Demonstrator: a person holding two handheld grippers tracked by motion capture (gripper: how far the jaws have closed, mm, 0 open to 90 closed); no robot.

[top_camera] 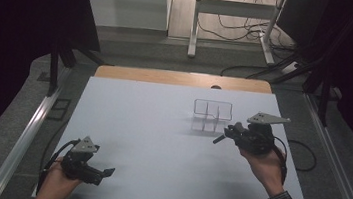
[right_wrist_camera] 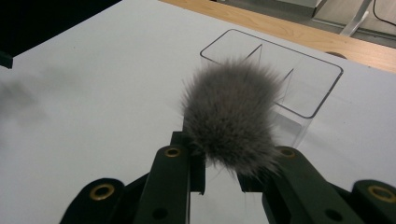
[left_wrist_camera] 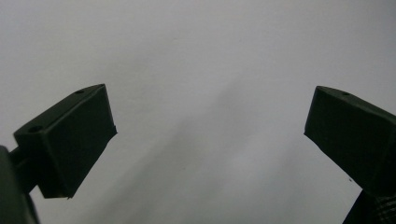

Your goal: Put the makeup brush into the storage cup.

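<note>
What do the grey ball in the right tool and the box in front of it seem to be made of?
The ball looks like soft fake fur or fluffy fibre, matt grey: fine hairs stick out all around it. The box seems clear hard plastic, perhaps acrylic: the table shows through its walls and dividers, and its edges are thin and sharp.

The high view looks forward and down from above the person's side, taking in the whole white table (top_camera: pixel 161 128) and the floor beyond. The left gripper view sits close above bare tabletop, looking along its own jaws. The right gripper view looks low across the table toward the clear divided box (right_wrist_camera: pixel 280 79), which also stands in the high view (top_camera: pixel 211 115).
</note>
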